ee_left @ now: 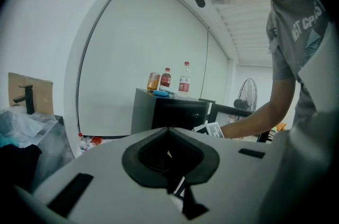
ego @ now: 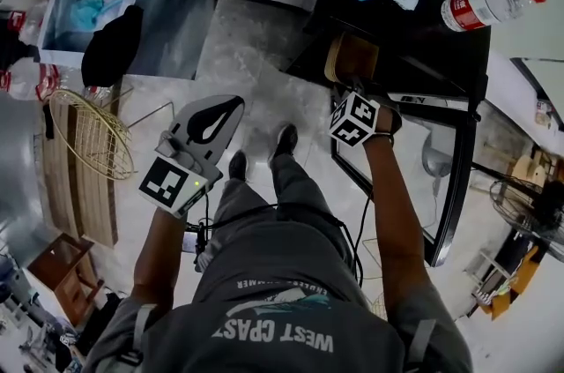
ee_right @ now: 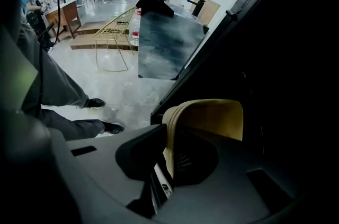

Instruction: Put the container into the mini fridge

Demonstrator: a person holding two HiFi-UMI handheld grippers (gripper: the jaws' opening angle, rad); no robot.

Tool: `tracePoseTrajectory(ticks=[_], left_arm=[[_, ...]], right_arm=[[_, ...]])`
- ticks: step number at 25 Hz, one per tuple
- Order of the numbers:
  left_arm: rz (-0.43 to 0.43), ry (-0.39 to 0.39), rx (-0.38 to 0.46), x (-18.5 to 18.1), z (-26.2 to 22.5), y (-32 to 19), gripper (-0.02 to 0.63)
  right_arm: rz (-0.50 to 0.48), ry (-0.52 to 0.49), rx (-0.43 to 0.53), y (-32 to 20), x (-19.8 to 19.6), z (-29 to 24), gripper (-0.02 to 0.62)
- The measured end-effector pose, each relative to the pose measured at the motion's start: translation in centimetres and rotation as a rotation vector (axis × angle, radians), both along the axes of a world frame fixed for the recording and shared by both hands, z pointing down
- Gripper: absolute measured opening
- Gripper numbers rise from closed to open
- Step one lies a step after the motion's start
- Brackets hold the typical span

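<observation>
Right gripper (ee_right: 167,150) pinches the rim of the tan container (ee_right: 212,118), which sits just inside the open front of the black fridge (ee_right: 280,59). Left gripper (ee_left: 168,135), its 2 jaws pressed together and empty, hangs well to the left.

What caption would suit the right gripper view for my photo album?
The right hand-held gripper pinches the rim of a tan container at the opening of the dark mini fridge.

A clear bottle (ego: 489,3) (red cap) lies flat — wire basket (ego: 88,133) on the floor (ego: 256,45).
</observation>
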State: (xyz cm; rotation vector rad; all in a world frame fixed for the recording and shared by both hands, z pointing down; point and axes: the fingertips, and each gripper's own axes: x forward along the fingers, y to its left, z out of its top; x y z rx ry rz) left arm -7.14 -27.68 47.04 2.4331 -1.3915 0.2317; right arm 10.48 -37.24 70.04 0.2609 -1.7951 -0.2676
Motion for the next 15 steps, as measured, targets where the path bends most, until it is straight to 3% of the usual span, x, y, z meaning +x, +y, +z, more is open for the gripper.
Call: tracePoseTrajectory(ticks=[15], left_arm=[[-0.025, 0.011, -0.041, -0.7, 2.3, 0.4, 0.015]], right_arm=[[0.027, 0.044, 0.026, -3.2, 0.7, 5.3, 0.057]])
